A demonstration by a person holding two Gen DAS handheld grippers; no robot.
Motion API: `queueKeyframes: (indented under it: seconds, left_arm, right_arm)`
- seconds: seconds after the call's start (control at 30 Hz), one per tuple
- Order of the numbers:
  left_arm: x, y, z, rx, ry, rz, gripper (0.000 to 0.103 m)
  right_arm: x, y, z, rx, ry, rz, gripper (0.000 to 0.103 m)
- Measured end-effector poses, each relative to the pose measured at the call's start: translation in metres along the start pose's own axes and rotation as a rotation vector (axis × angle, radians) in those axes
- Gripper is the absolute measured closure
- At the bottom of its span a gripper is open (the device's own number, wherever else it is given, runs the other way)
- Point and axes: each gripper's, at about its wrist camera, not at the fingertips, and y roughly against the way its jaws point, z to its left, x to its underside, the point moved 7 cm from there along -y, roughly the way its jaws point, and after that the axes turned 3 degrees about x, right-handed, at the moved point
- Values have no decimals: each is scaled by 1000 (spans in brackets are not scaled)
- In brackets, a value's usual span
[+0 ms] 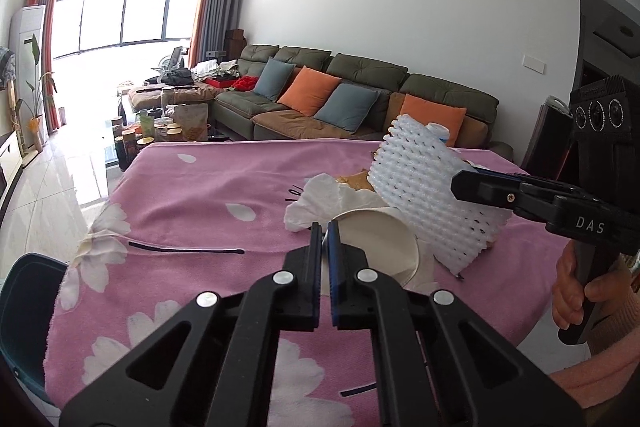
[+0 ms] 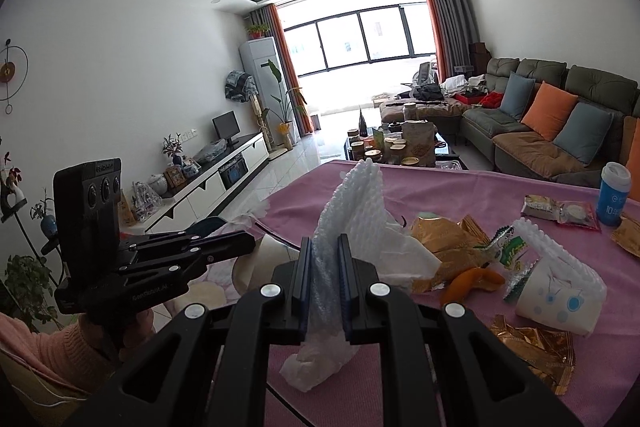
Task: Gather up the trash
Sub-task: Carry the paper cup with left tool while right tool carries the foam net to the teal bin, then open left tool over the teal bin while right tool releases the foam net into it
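- Here the left gripper [image 1: 325,227] has its fingers pressed together on the rim of a white paper cup [image 1: 376,247]. One finger sits inside the mouth and one outside. A rim pinch is probably chosen because the thin wall gives the pads something to bite without crushing the body.
- The cup lies tipped over at the near part of the pink flowered tablecloth [image 1: 192,187], its mouth toward the gripper, with a crumpled white tissue [image 1: 316,203] just behind it.
- The right gripper [image 2: 325,247] pinches a sheet of white foam fruit netting [image 2: 352,203]. The netting stands up above the fingers and a tail hangs below, clear of the cloth. It is soft and springy, so a firm mid-sheet grip likely keeps it from slipping.
- Other litter is spread to the right: gold snack wrappers [image 2: 444,239], an orange peel [image 2: 472,281], a second printed paper cup [image 2: 560,303] stuffed with netting, and a sealed snack packet [image 2: 560,211].
- A blue-and-white bottle [image 2: 615,199] stands upright at the far right edge; whether it counts as trash cannot be told.
- A dark bin edge [image 1: 28,307] shows at the table's left side, judged the likely drop point.
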Motion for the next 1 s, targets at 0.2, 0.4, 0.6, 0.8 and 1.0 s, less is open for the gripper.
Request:
queueKeyframes:
  seconds: [0.2, 0.4, 0.6, 0.8, 1.0]
  left_arm:
    - [5, 33, 39, -101, 57, -14, 100]
    - [5, 72, 81, -215, 113, -63, 100]
    - [-1, 109, 131, -347, 156, -106, 100]
    - [8, 146, 189, -505, 202, -114, 100]
    - [35, 164, 248, -619, 275, -65, 100]
  right_arm:
    - [-11, -20, 26, -69, 26, 1, 92]
    - [-28, -40, 56, -164, 56, -1, 92]
    - [-37, -84, 94, -296, 65, 44, 92]
    - [-42, -137, 140, -405, 55, 113, 92]
    - [-45, -189, 181, -470, 33, 190, 92]
